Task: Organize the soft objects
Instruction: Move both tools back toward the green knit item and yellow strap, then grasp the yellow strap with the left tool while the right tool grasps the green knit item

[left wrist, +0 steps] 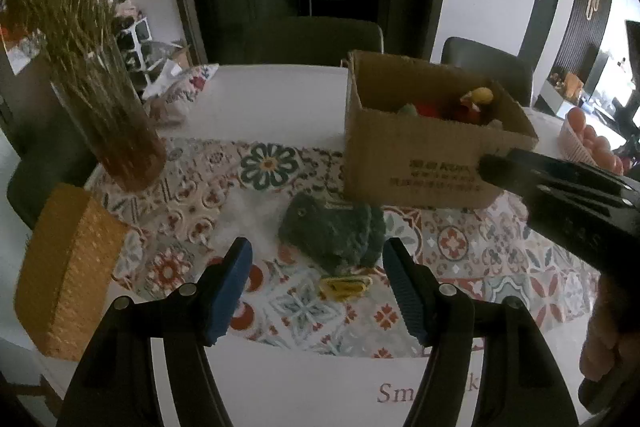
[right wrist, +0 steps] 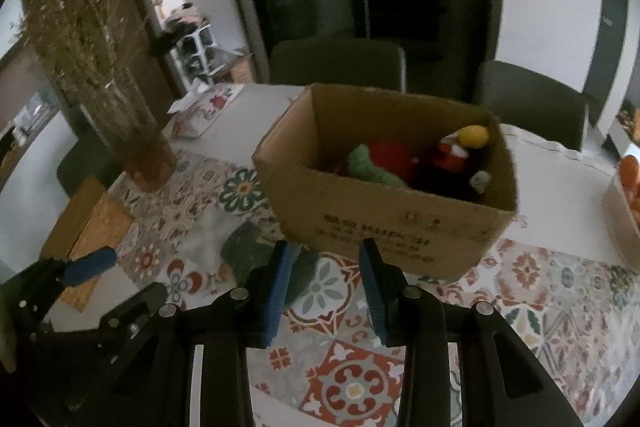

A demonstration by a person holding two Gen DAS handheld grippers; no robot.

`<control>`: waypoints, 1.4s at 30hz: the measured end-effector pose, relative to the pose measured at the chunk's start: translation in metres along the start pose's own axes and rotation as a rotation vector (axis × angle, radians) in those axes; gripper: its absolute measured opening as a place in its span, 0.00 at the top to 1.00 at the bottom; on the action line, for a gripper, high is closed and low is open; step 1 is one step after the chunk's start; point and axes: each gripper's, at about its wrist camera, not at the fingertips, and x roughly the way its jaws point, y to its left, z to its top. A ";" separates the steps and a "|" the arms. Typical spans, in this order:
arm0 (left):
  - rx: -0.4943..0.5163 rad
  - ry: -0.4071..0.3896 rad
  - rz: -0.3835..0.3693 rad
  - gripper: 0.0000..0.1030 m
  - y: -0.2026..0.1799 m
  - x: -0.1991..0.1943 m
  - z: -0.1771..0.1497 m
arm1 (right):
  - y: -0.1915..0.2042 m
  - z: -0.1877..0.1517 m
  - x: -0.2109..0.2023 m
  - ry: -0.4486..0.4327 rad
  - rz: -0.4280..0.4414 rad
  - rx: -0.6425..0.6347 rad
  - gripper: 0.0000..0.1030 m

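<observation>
A dark green plush toy [left wrist: 334,233] with a yellow tag [left wrist: 346,287] lies on the patterned table runner [left wrist: 460,251], just in front of an open cardboard box [left wrist: 416,163]. My left gripper [left wrist: 318,259] is open, hovering over the toy's near side with nothing between its blue pads. In the right wrist view the box [right wrist: 384,223] holds several soft toys, red [right wrist: 394,157], green [right wrist: 366,163] and yellow-headed [right wrist: 474,137]. My right gripper [right wrist: 326,271] is open and empty in front of the box; the green plush [right wrist: 244,251] lies left of it.
A glass vase of dried flowers [left wrist: 120,131] stands at the left, with an orange-yellow sponge block [left wrist: 64,267] nearer me. A basket of orange fruit [left wrist: 588,143] sits at the right edge. Chairs [right wrist: 336,67] stand behind the white table [left wrist: 280,99].
</observation>
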 end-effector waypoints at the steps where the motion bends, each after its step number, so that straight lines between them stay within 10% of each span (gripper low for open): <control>1: -0.008 0.002 -0.006 0.35 -0.001 0.002 -0.005 | -0.001 -0.001 0.004 0.008 0.014 -0.009 0.64; 17: -0.047 0.003 -0.037 0.23 -0.007 0.039 -0.048 | 0.010 -0.022 0.063 0.071 0.171 -0.144 0.64; 42: -0.110 -0.084 0.012 0.14 -0.025 0.102 -0.087 | -0.011 -0.049 0.145 0.139 0.424 0.026 0.64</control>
